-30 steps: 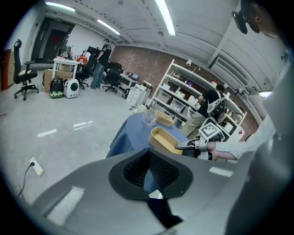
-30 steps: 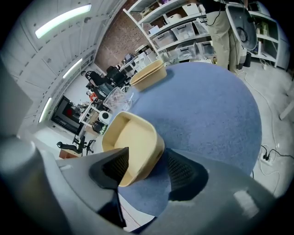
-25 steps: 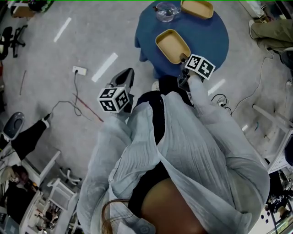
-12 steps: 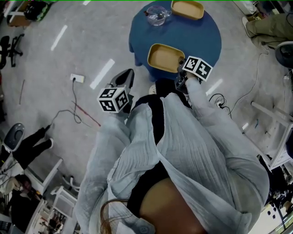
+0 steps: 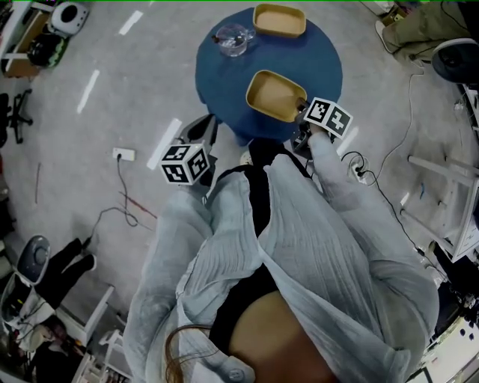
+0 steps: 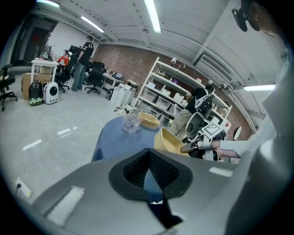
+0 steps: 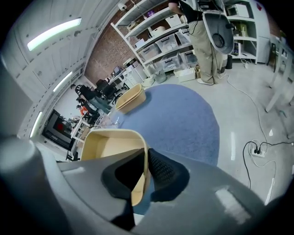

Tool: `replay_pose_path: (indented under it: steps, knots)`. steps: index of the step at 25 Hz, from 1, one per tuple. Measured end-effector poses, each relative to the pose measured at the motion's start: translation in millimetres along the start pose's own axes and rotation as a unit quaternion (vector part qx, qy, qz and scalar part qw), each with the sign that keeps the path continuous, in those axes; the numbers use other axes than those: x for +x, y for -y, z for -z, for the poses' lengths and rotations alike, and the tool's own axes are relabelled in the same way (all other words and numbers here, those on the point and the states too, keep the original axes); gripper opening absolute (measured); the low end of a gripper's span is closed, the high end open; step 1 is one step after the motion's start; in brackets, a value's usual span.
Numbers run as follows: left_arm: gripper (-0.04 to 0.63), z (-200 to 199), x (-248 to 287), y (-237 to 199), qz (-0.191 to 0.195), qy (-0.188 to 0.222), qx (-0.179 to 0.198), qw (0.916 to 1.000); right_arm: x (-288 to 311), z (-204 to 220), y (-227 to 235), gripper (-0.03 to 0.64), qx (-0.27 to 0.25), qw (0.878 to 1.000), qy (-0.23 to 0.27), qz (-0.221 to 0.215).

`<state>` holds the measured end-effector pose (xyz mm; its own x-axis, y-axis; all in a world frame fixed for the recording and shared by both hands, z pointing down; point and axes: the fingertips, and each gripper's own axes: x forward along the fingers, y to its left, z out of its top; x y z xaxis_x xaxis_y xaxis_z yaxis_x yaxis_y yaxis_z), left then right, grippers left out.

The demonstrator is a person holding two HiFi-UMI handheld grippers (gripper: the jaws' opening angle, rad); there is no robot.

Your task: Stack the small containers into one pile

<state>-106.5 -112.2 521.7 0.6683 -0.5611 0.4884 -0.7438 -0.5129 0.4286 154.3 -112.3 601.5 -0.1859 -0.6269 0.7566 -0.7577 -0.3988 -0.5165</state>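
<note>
My right gripper (image 5: 301,109) (image 7: 144,160) is shut on the near rim of a shallow yellow container (image 5: 274,95) (image 7: 110,146), one pad inside the wall and one outside. Its jaws have just been closing on that rim. The container hangs tilted over the near edge of the round blue table (image 5: 322,63) (image 7: 183,119). A second yellow container (image 5: 279,20) (image 7: 130,98) (image 6: 148,120) rests at the table's far side. My left gripper (image 5: 207,126) (image 6: 148,165) is shut with nothing in it, over the floor to the left of the table.
A clear glass bowl (image 5: 230,39) (image 6: 131,123) stands on the table's far left. A power strip with cables (image 5: 358,170) lies on the floor at the right, a white socket box (image 5: 123,155) at the left. Shelving (image 6: 174,92) stands behind the table.
My right gripper has taken hold of the near container's rim and raised it off the table, tilted. The left gripper has drifted a little beside the table.
</note>
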Motion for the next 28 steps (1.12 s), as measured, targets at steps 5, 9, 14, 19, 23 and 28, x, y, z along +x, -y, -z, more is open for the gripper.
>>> replay_pose_path:
  steps: [5,9,14,19,23,28]
  knots:
    - [0.015,-9,15,7,0.021,-0.003,0.014,0.9997,-18,-16,28,0.021,0.026,0.999,0.028,0.022]
    - [0.015,-9,27,13,0.036,-0.014,0.023,0.999,-32,-24,49,0.021,0.046,0.997,0.047,0.036]
    - [0.015,-12,47,25,0.057,-0.024,0.03,0.9976,-40,-32,68,0.014,0.065,0.995,0.056,0.052]
    - [0.015,-21,64,30,0.06,-0.027,0.033,0.9973,-34,-51,72,0.014,0.067,0.995,0.058,0.051]
    - [0.015,-33,79,25,0.054,-0.023,0.03,0.9978,-21,-76,64,0.014,0.057,0.996,0.058,0.043]
    - [0.015,-49,95,21,0.045,-0.016,0.025,0.9986,-5,-108,51,0.014,0.038,0.997,0.055,0.032]
